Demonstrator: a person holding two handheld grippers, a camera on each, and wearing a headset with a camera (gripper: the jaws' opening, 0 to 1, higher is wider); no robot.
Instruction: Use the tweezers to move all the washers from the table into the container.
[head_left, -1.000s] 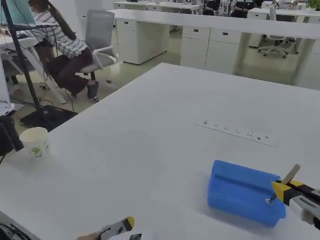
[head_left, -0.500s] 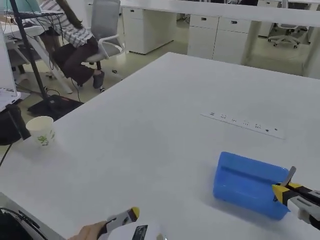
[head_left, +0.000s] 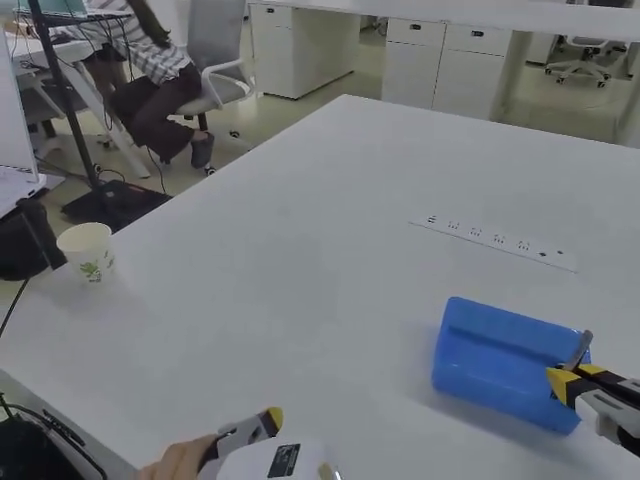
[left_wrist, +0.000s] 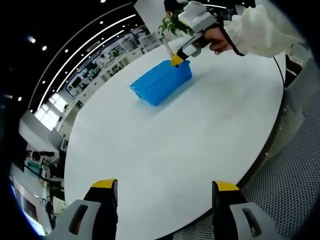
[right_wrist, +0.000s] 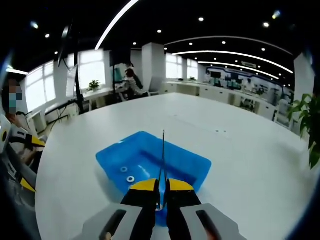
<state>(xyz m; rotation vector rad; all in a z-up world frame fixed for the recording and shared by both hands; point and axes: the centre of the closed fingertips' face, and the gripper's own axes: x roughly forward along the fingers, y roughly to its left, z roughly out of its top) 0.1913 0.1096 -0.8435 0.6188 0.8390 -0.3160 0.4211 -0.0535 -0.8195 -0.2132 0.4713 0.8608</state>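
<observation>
A blue container (head_left: 500, 355) stands on the white table (head_left: 300, 260), near its right front. In the right gripper view the blue container (right_wrist: 150, 160) holds two washers (right_wrist: 127, 174). My right gripper (right_wrist: 162, 189) is shut on thin metal tweezers (right_wrist: 162, 150), which point out over the container. In the head view the right gripper (head_left: 572, 385) sits at the container's near right corner with the tweezers (head_left: 580, 350) sticking up. My left gripper (left_wrist: 162, 192) is open with nothing between its jaws, low at the table's front edge (head_left: 262, 425). I see no washers on the table.
A paper cup (head_left: 87, 252) stands at the table's left edge. A socket strip (head_left: 495, 242) is set into the tabletop behind the container. A person sits on an office chair (head_left: 215, 60) at the far left, with desks behind.
The head camera has tipped down and left, so the whole picture has shifted. The right gripper stays at the container with the tweezers; the left gripper shows a little more at the bottom.
</observation>
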